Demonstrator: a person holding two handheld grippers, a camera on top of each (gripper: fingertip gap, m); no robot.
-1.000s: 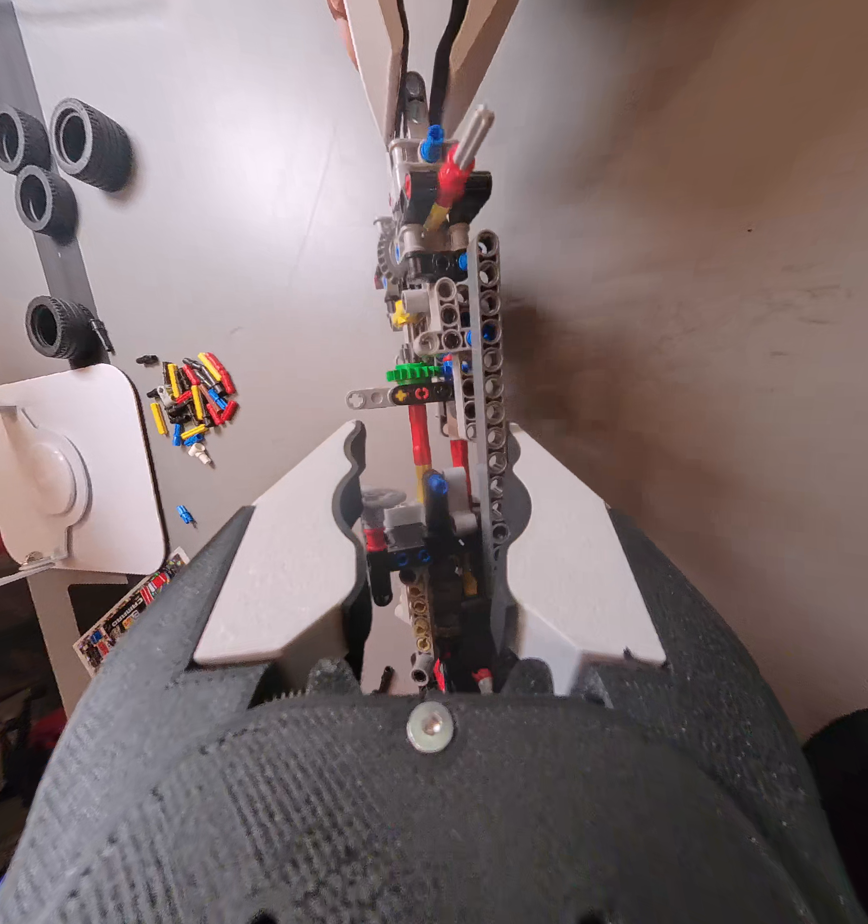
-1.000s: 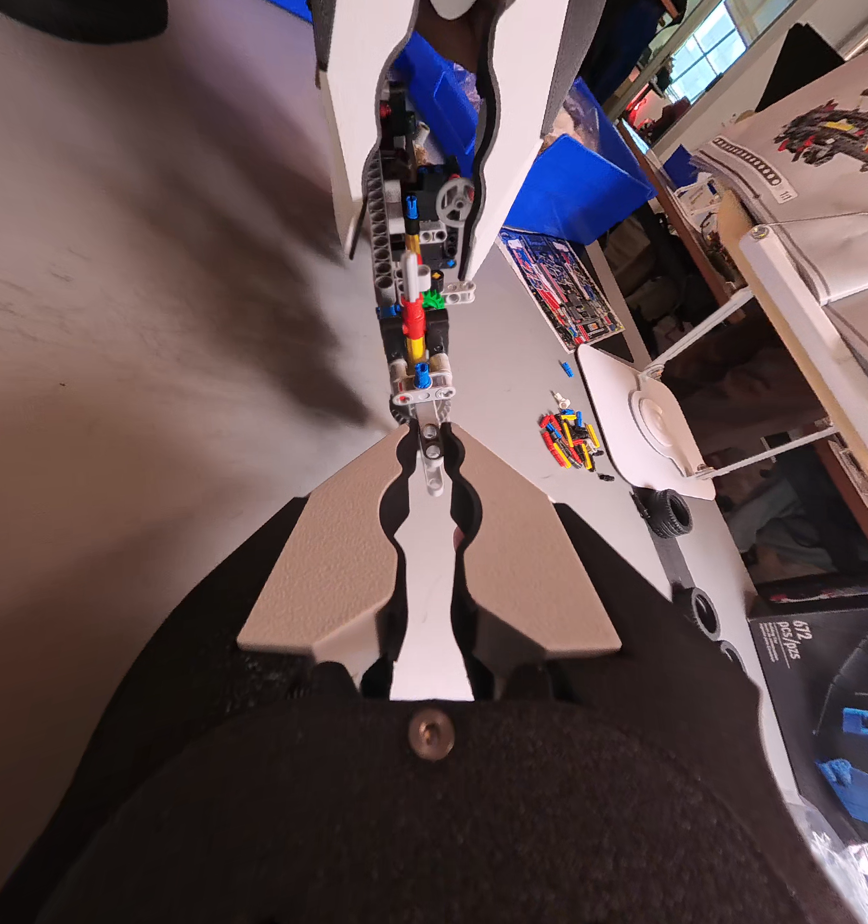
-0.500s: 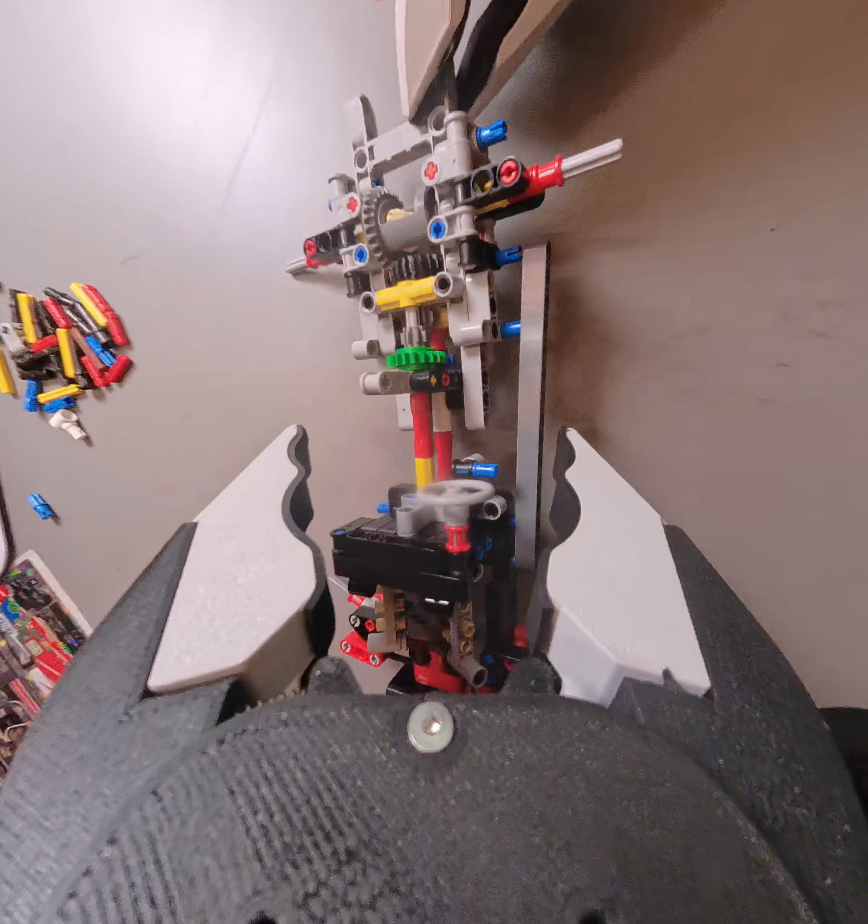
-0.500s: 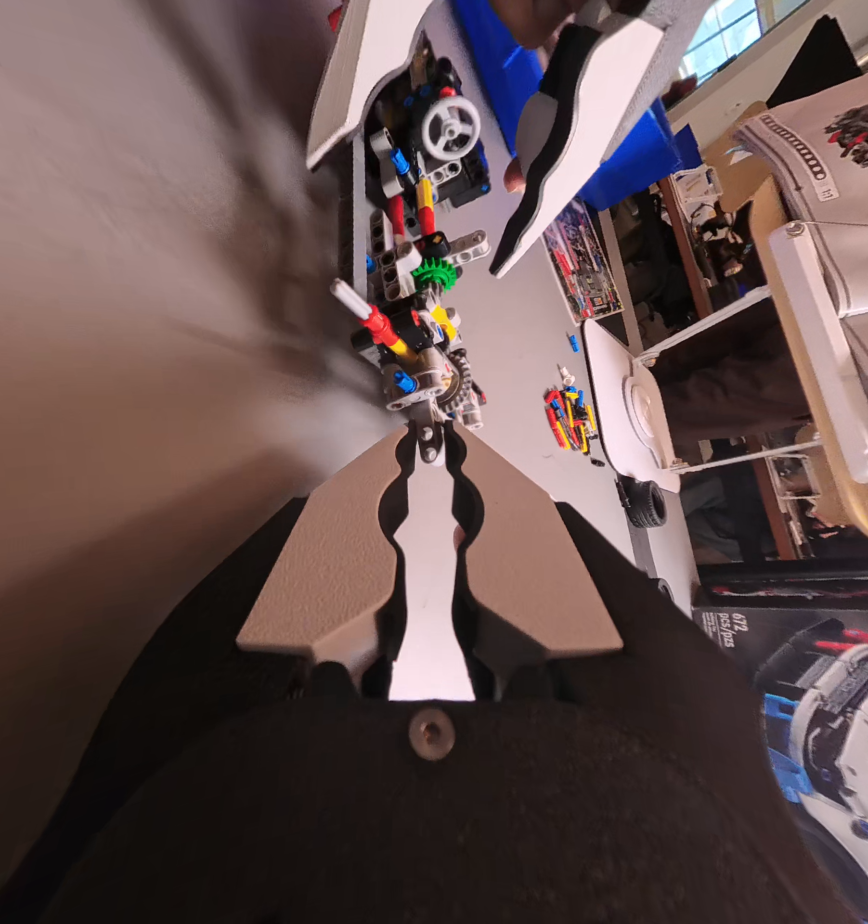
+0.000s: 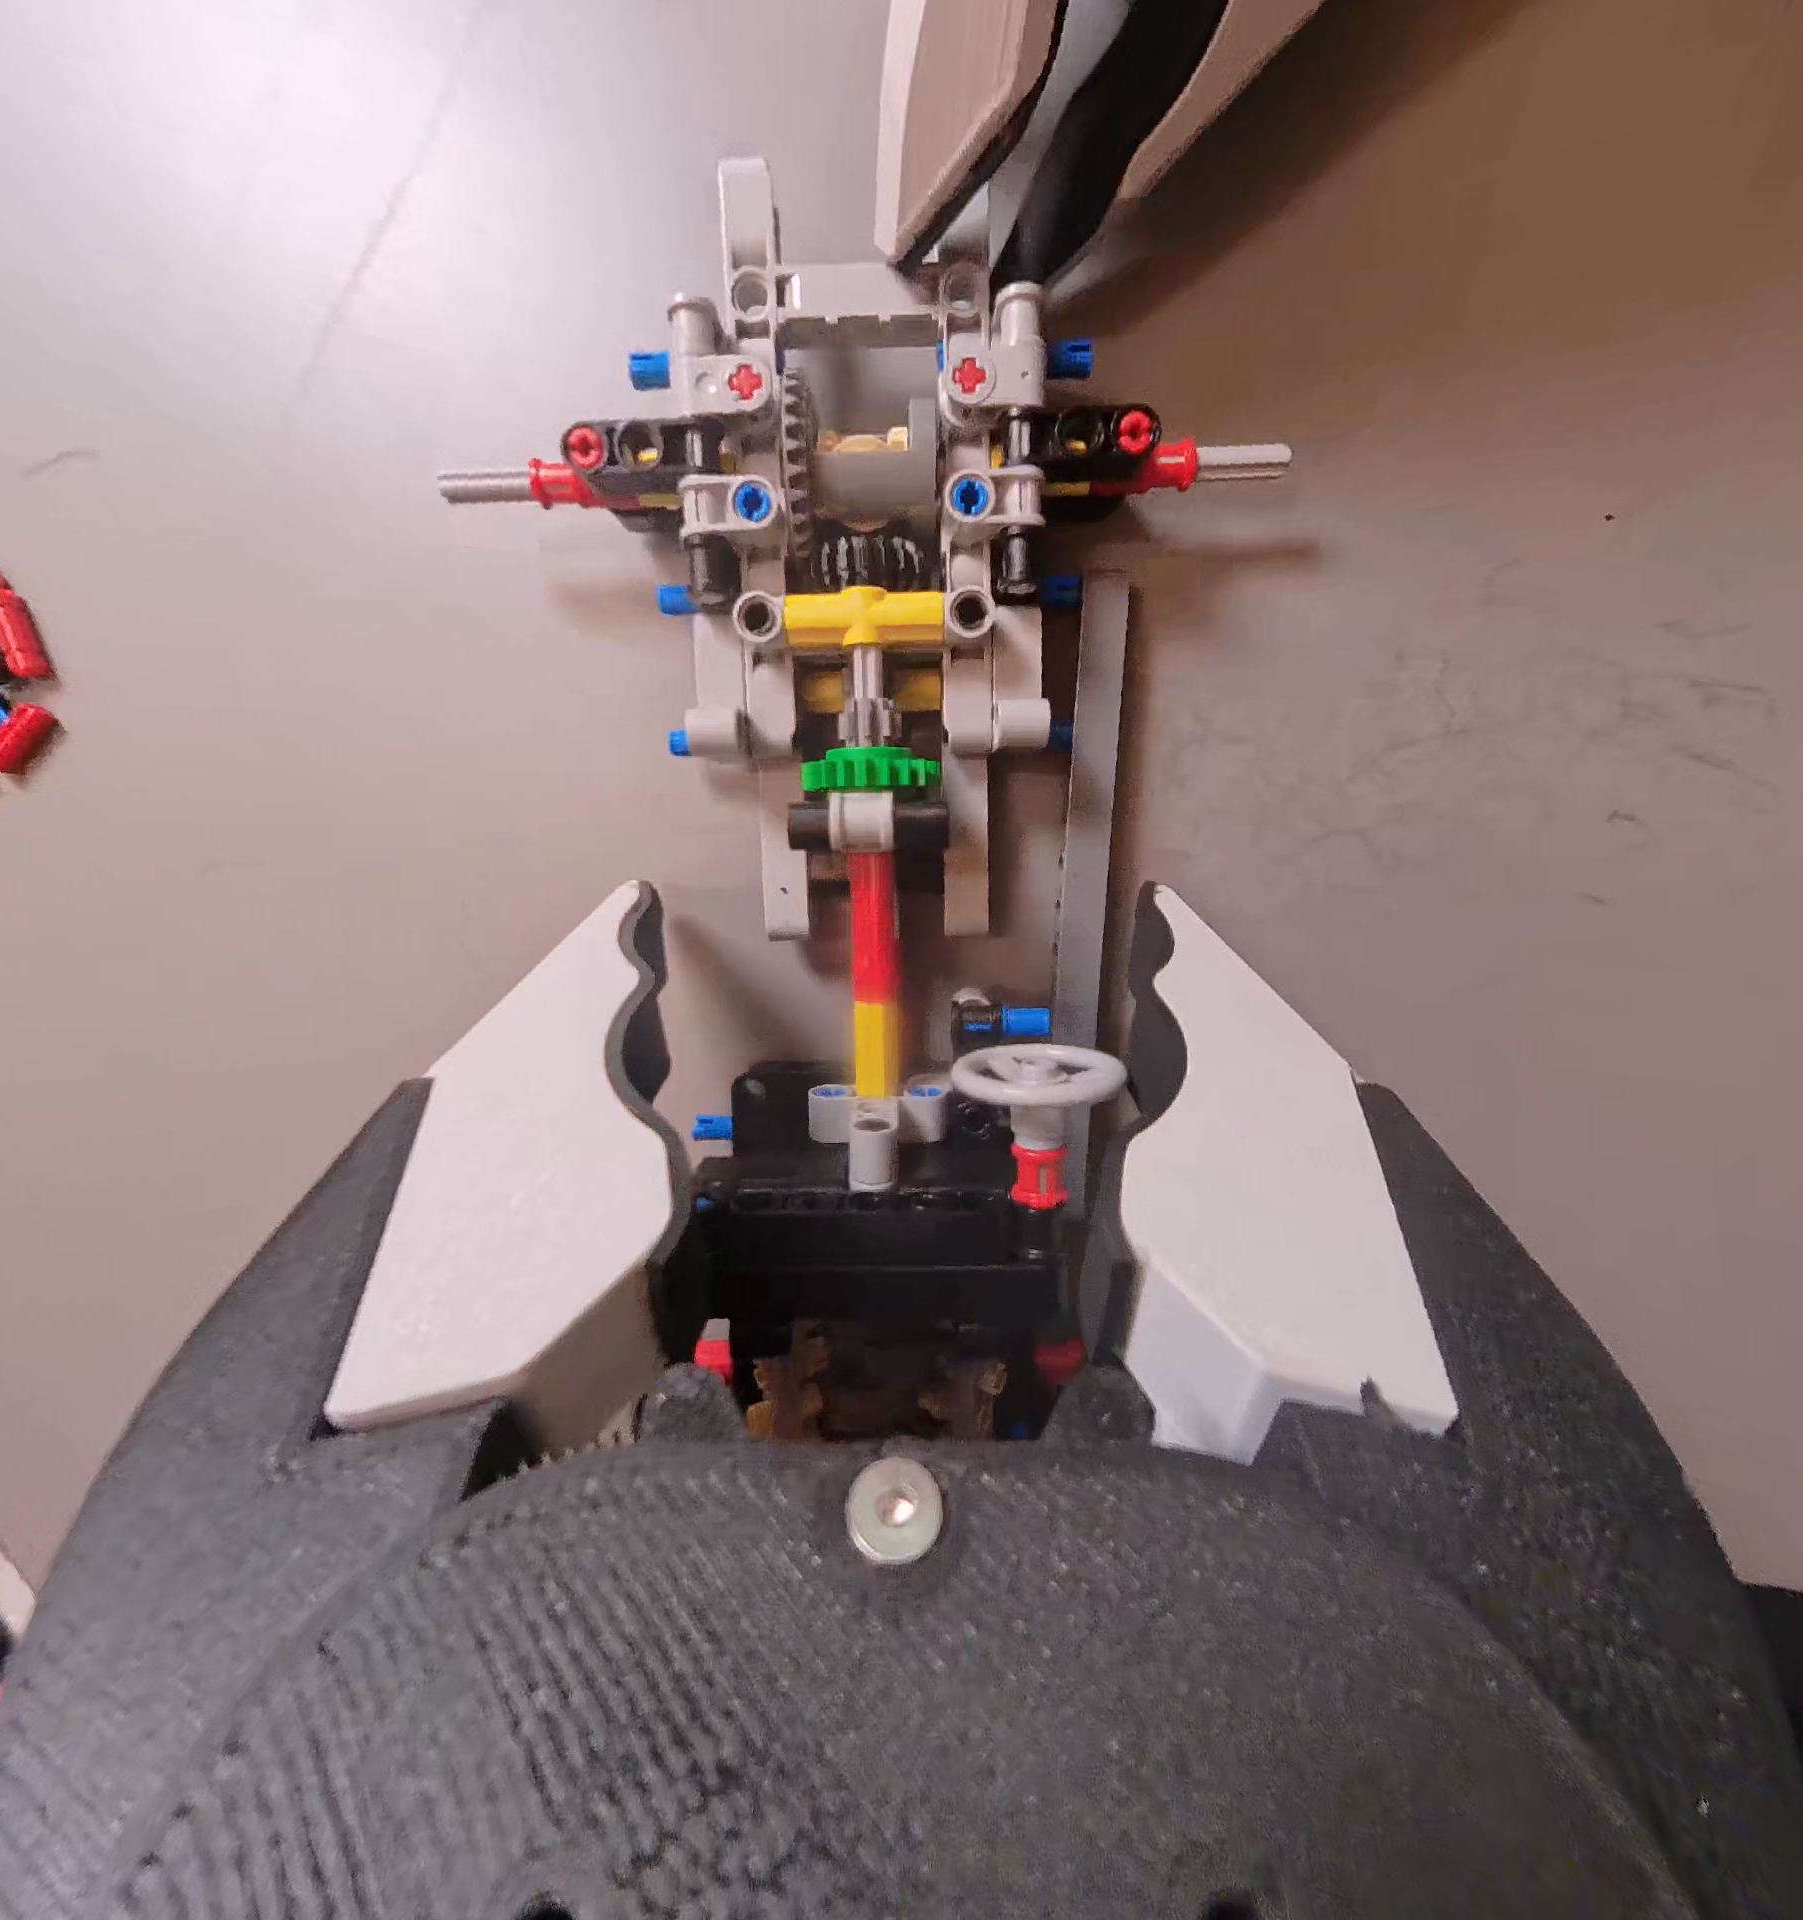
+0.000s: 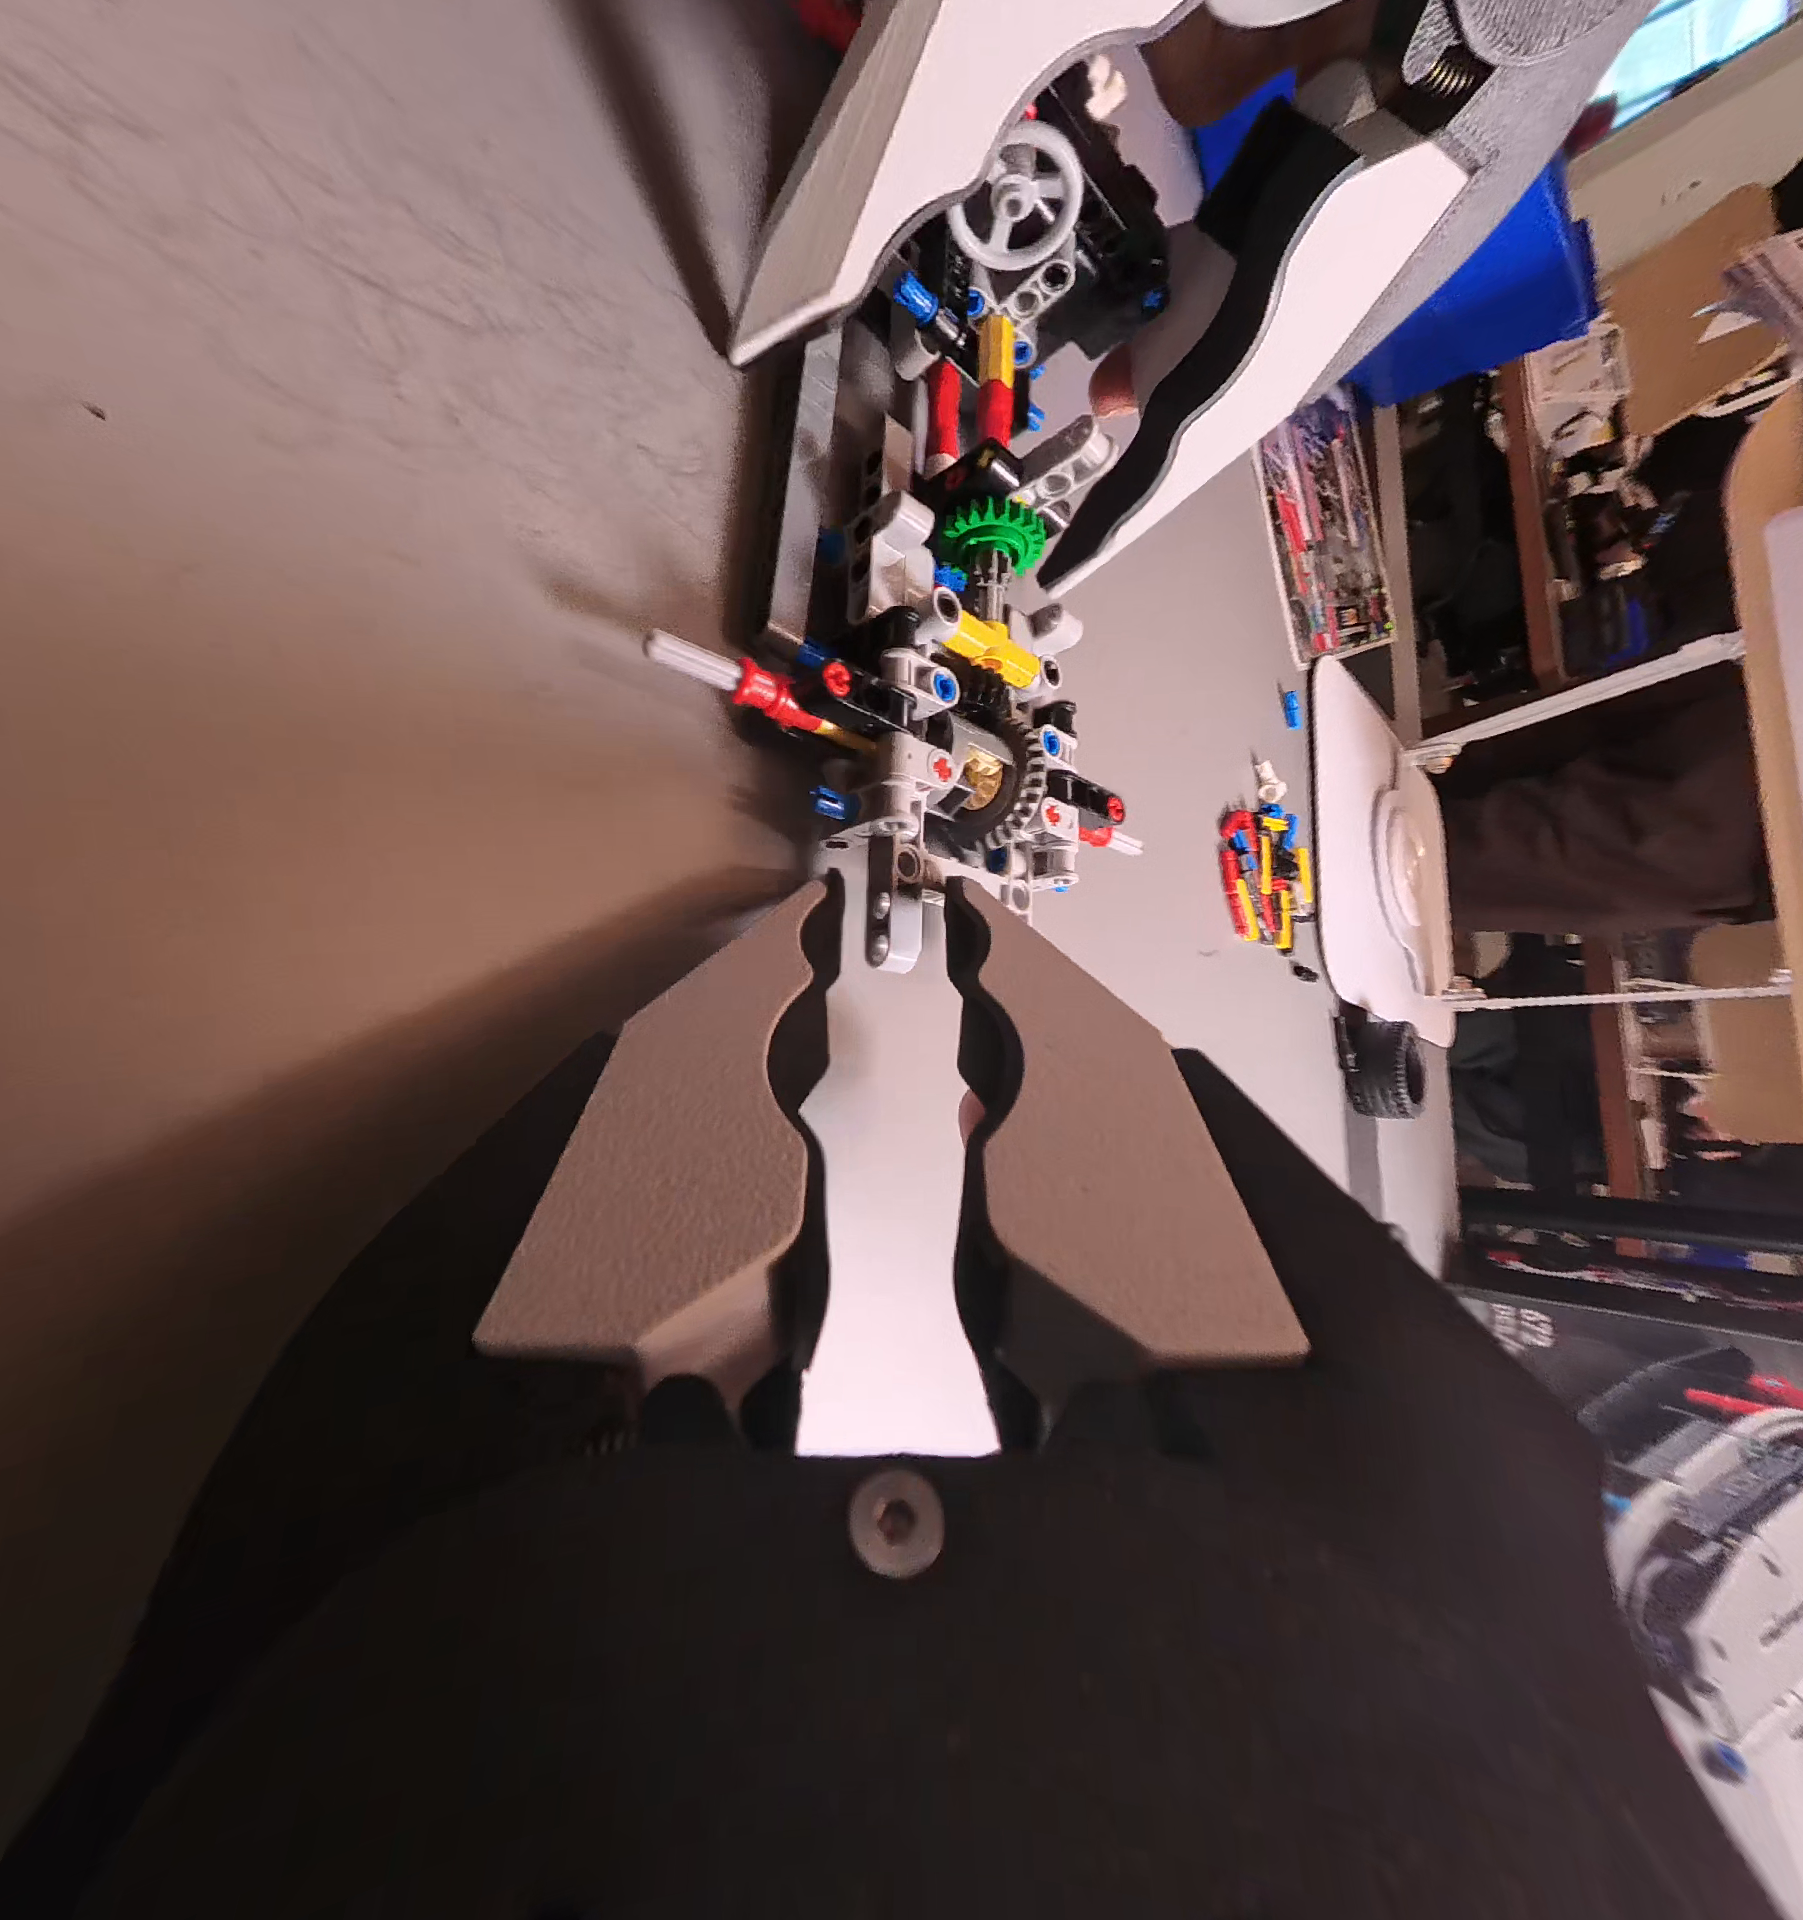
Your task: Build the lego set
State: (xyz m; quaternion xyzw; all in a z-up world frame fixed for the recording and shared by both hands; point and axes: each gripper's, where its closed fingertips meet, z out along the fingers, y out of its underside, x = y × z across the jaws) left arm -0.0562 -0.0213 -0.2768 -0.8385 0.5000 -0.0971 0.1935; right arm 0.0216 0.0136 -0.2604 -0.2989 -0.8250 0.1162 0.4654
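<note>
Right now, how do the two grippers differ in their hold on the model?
The left gripper has white fingers spread wide around the black end of the model. The right gripper has tan fingers pinched on a thin grey beam at the other end. Both point along the model.

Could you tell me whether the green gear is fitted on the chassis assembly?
Yes, the green gear sits on the chassis assembly, above the red-and-yellow axle.

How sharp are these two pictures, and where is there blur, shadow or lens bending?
Left wrist view: the lego chassis is sharp and evenly lit, with soft shadows on the table; the edges bow outward. Right wrist view: the table's left side is motion-smeared, the right claw is in shadow, and the background shelves curve.
</note>
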